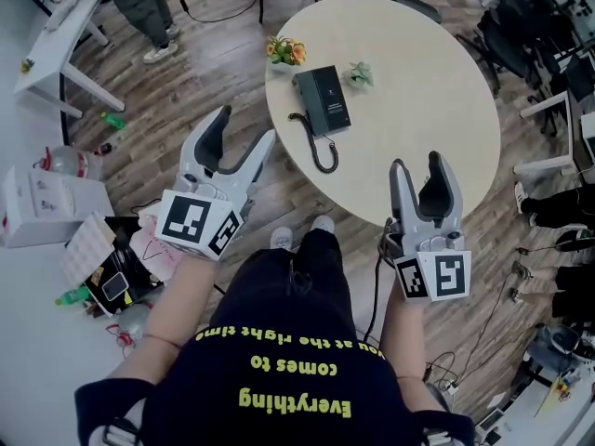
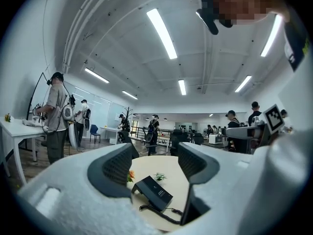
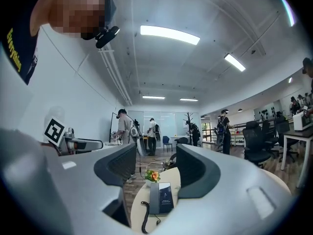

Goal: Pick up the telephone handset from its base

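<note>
A dark telephone (image 1: pixel 322 100) lies on the round beige table (image 1: pixel 418 91), its handset (image 1: pixel 306 95) resting along the base's left side. A coiled cord (image 1: pixel 322 149) trails from it toward the table's near edge. My left gripper (image 1: pixel 246 125) is open and empty, just off the table's near-left edge, short of the phone. My right gripper (image 1: pixel 417 163) hovers over the table's near edge, right of the phone, also open and empty. Between the left gripper's (image 2: pixel 154 155) fingers the phone (image 2: pixel 152 192) shows ahead. The right gripper (image 3: pixel 155 163) frames the phone (image 3: pixel 161 198) too.
A pot of orange flowers (image 1: pixel 285 52) and a small green plant (image 1: pixel 360 74) stand beside the phone. Boxes and clutter (image 1: pixel 84 249) lie on the floor at left. A white desk (image 1: pixel 56 40) with a person stands far left; office chairs (image 1: pixel 521 35) crowd the right.
</note>
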The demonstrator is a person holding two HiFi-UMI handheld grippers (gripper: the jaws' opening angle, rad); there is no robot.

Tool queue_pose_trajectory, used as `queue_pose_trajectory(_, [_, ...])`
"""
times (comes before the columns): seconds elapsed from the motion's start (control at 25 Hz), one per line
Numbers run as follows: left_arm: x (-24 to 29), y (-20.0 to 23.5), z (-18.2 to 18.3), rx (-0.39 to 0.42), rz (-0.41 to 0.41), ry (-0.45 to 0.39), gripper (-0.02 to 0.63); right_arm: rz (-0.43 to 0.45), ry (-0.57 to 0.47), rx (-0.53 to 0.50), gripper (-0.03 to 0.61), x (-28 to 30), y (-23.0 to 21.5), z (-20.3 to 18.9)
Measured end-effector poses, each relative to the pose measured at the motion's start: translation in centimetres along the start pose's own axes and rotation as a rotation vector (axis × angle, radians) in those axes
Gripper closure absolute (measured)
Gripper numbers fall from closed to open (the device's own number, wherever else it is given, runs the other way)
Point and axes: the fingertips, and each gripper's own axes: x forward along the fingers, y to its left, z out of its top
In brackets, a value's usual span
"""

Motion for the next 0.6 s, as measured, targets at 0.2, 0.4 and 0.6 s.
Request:
queue_pose_trajectory(0.2, [1.8,0.6,-0.9,0.007,0.022,0.027,0.318,0.028,0.011,0.008,0.325,2.4,-1.4,-0.7])
queue_pose_trajectory(0.4, [4.4,2.2,-0.8,0.016,0.095,0.030,0.316,0.091,0.000,0.008,0.324,6.0,-3.5,-0.5])
queue_pose_trajectory(0.6, [8.7,2.6,-0.4,0.018,0.151,0.021,0.316,0.136,-0.014,0.013,0.324,9.7,-7.6,0.0])
